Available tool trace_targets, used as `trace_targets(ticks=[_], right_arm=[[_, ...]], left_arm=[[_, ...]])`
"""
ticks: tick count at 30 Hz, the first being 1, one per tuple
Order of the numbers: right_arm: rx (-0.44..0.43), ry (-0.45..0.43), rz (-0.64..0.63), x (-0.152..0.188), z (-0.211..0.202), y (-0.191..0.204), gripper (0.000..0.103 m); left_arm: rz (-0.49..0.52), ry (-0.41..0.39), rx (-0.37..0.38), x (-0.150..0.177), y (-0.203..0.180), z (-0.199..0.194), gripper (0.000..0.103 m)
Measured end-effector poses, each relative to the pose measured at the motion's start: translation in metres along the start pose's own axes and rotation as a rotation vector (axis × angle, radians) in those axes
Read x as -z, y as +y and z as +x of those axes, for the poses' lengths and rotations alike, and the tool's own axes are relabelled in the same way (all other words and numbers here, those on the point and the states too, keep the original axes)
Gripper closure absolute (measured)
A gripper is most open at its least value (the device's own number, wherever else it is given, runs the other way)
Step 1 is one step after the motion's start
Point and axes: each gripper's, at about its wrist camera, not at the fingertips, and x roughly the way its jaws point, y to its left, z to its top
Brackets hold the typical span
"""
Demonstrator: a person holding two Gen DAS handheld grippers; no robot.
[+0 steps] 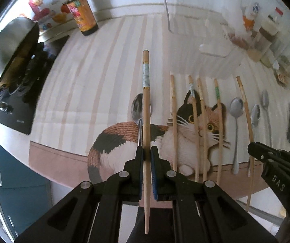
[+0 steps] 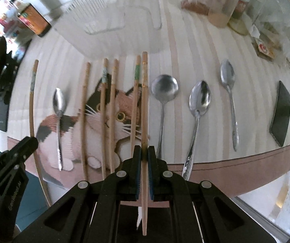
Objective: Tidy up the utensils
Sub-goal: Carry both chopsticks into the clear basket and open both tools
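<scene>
Left tongs [image 1: 147, 156] clamped on a pale wooden chopstick with a blue-grey patterned band [image 1: 146, 93], gripped past mid-length so the thin tip trailed back between the arms toward the bottom of the frame and the banded end pointed up-frame. The grip looked deliberate: stick parallel to the row beside it.

Right tongs [image 2: 144, 154] closed on a plain wooden chopstick with thin gold rings [image 2: 144, 93], held the same way, centre of the right wrist view.

On the striped counter [image 1: 96, 77], over a calico cat picture [image 1: 197, 121], four more wooden chopsticks [image 1: 194, 125] lay roughly parallel in the right half of the left wrist view. A small steel spoon [image 1: 137, 109] sat just behind the left-held stick. Three steel spoons [image 2: 198, 101] lay right of centre in the right wrist view, handles toward the near edge.

Judgement: sorting by kind, chopsticks grouped left, spoons right. A clear plastic rack [image 2: 112, 16] stood at top.
</scene>
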Motion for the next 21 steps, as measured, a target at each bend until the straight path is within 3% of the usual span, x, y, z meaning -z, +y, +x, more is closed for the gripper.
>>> trace_targets(ticks=[2, 7, 12, 16, 21], right_arm=[[-0.025, -0.026, 0.003, -0.002, -0.014, -0.002, 0.097], [-0.109, -0.103, 0.026, -0.043, -0.048, -0.005, 0.097], [-0.184, -0.190, 0.061, -0.099, -0.093, -0.012, 0.097], [-0.200, -0.206, 0.105, -0.167, -0.095, -0.021, 0.097], [-0.202, -0.148, 0.160, -0.254, -0.049, -0.021, 0.097]], left_arm=[[-0.007, -0.022, 0.008, -0.008, 0.010, -0.011, 0.099], [-0.025, -0.103, 0.051, -0.035, 0.012, -0.054, 0.099], [-0.031, -0.140, 0.179, -0.099, 0.011, -0.087, 0.099], [-0.009, -0.124, 0.251, -0.167, 0.003, -0.078, 0.099], [-0.038, -0.007, 0.343, -0.250, -0.009, -0.015, 0.099]])
